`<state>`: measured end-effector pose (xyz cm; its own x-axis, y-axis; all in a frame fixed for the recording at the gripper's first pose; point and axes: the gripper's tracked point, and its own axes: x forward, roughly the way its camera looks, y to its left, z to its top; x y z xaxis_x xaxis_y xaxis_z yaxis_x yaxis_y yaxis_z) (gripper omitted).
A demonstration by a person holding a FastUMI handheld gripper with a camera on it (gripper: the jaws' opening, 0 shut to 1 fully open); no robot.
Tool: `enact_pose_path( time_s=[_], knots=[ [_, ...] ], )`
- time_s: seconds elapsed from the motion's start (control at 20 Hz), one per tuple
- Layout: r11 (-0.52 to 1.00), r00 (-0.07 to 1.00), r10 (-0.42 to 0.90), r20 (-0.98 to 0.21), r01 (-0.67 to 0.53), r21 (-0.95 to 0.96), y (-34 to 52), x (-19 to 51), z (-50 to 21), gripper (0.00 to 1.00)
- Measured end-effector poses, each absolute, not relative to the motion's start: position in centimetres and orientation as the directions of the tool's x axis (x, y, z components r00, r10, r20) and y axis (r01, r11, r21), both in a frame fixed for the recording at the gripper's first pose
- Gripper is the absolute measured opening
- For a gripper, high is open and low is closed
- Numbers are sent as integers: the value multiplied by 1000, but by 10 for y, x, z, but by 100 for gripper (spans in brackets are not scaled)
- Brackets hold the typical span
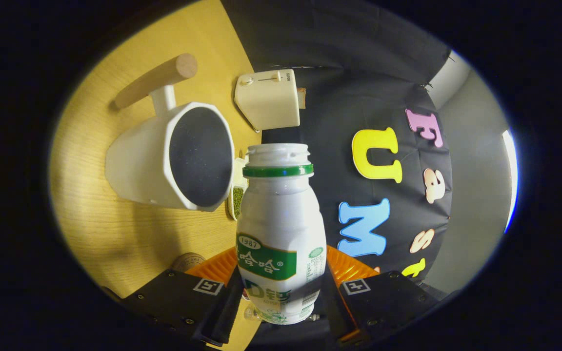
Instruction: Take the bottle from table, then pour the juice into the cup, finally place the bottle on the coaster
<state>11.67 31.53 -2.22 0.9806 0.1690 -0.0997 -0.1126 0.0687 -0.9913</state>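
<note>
The gripper [281, 292] holds the uncapped bottle [280, 229] clamped between its two fingers, one pressing on each side of the lower body. The whole view is rolled hard, the wooden table [115, 234] standing nearly on edge, which suggests the bottle is tipped over for the pouring step. Just beyond the bottle's open mouth and to the table side of it sits the white cup [164, 163] with its wooden handle, its dark opening turned toward the bottle. No juice is seen crossing from mouth to cup, so the pour looks either about to start or already finished. A small dish of green bits [237, 195] peeks out between bottle and cup. Farther behind the bottle's mouth stands a cream-coloured appliance [269, 100]. A round edge near the bottle's base, perhaps the coaster [188, 261], lies on the table; the next move would call for righting the bottle and carrying it there.
</note>
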Motion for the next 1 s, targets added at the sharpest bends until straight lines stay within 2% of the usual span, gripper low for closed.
enact_pose_path(
  time_s=[0.35,0.65,1.0],
  knots=[
    [314,980,172,-98,-149,-938,301,117,-18,73],
    [576,971,188,-145,-229,-785,287,122,-21,74],
    [742,963,218,-162,-271,-613,277,121,-20,74]
  ],
)
